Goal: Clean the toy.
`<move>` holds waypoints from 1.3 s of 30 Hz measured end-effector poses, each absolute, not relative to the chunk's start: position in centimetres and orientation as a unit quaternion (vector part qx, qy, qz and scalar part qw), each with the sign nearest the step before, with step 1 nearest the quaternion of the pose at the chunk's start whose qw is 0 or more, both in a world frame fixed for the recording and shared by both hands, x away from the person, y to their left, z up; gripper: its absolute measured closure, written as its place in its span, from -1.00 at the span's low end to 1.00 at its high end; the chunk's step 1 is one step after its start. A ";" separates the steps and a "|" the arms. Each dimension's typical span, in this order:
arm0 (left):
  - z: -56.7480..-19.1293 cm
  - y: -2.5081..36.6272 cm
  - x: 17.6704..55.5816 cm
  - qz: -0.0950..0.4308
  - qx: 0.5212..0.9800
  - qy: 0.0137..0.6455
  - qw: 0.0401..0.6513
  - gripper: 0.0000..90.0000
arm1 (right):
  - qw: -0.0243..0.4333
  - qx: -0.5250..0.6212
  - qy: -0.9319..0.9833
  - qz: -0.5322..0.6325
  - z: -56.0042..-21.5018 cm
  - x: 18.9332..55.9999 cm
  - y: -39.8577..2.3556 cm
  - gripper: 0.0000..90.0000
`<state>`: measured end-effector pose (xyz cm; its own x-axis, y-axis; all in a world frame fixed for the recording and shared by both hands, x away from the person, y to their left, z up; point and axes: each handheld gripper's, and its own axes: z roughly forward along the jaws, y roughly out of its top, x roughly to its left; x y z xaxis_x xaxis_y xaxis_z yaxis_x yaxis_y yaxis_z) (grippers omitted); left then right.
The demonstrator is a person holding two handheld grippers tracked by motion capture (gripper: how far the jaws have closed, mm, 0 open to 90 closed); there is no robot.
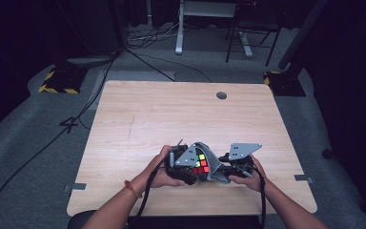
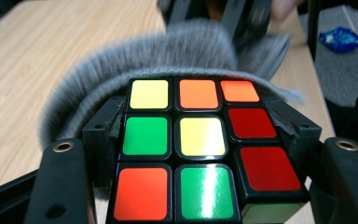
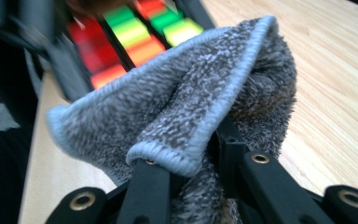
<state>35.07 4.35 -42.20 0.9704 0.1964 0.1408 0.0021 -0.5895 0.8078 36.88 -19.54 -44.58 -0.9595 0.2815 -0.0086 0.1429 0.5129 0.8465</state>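
Note:
A scrambled puzzle cube (image 2: 200, 144) with red, green, yellow and orange tiles sits clamped between the black jaws of my left gripper (image 2: 200, 154). In the high view the cube (image 1: 200, 163) is held just above the table's near edge, with the left gripper (image 1: 193, 167) shut on it. A grey fluffy cloth (image 3: 191, 107) with a pale blue hem is bunched between the jaws of my right gripper (image 3: 193, 163), which is shut on it. The cloth (image 2: 177, 51) drapes over the far side of the cube, and the right gripper (image 1: 228, 169) sits close to the cube's right.
The light wooden table (image 1: 171, 114) has a round cable hole (image 1: 221, 95) at its far side. Desk legs (image 1: 179, 28), cables and yellow-black striped bases (image 1: 57, 83) stand on the grey floor beyond. A blue packet (image 2: 342, 38) lies on the floor.

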 end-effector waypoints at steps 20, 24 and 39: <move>-42.6 5.8 36.4 0.101 0.880 0.086 0.457 -0.26 | 0.067 0.100 0.852 0.509 -44.0 36.2 -19.5 0.75; -42.7 5.1 36.0 0.104 0.885 0.078 0.447 -0.26 | 0.065 0.106 0.854 0.505 -44.3 36.4 -19.6 0.76; -44.3 4.1 36.4 0.107 0.904 0.082 0.405 -0.26 | 0.075 0.099 0.846 0.518 -43.8 36.1 -19.4 0.76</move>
<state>36.38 4.08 -44.25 0.9637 0.2352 0.1262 0.0622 -0.6579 0.7505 36.05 -19.41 -43.82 -0.9690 0.2457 -0.0246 0.0897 0.4433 0.8919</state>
